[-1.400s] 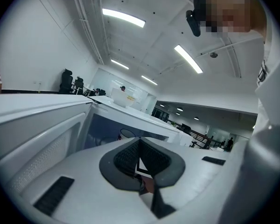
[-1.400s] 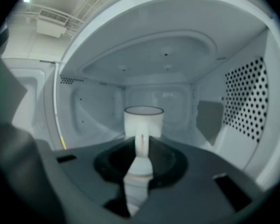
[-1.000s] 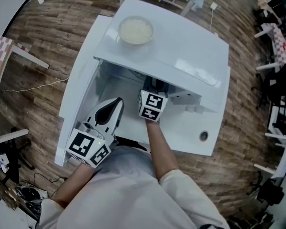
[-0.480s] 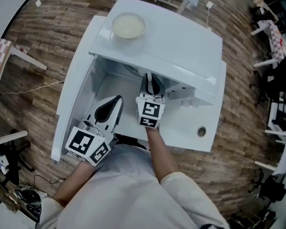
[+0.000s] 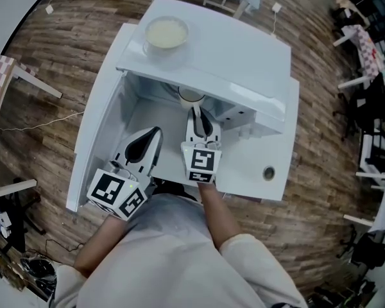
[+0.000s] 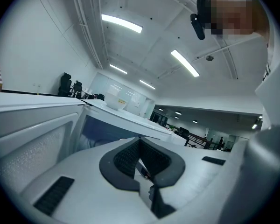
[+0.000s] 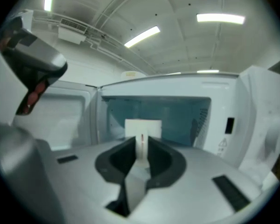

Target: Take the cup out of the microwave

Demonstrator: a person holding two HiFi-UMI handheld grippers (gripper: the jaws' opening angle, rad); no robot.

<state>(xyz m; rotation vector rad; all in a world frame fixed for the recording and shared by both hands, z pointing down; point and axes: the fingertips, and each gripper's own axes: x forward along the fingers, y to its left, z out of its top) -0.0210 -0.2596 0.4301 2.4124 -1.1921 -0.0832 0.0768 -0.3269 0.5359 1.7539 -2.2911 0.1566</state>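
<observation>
Change since a second back: right gripper (image 5: 195, 112) sits further out of the microwave (image 5: 237, 56), marker cube closer to the person's body; before, it reached deeper under the top edge. Cup (image 5: 190, 95) rim now peeks out from under the front edge of the microwave top, just ahead of the gripper tips. Earlier the head view shows no cup at all, so cup and gripper have come back together. Left gripper (image 5: 153, 133) sits as before, beside the open door (image 5: 93, 140), low at the left of the opening. Bowl (image 5: 166, 33) is unchanged on top of the microwave, far left corner.

Right claw: jaws a narrow way apart, pinching the white cup. The right gripper view shows a thin white strip of the cup clamped between the dark pads, with the cup body standing upright right behind the tips. Which part of the cup the strip is, wall or handle, cannot tell. Lit cavity is behind the cup, door swung wide to the left. Cup is at the mouth of the cavity, not clear of it, part of the rim still under the top edge. Whether its base touches the cavity floor, cannot tell.

Left claw: pads pressed together at the tips in the left gripper view, nothing between them, nothing held. Whether it touches the door, cannot tell.

Microwave stands on a white table (image 5: 269, 185) over wood floor (image 5: 64, 56).
</observation>
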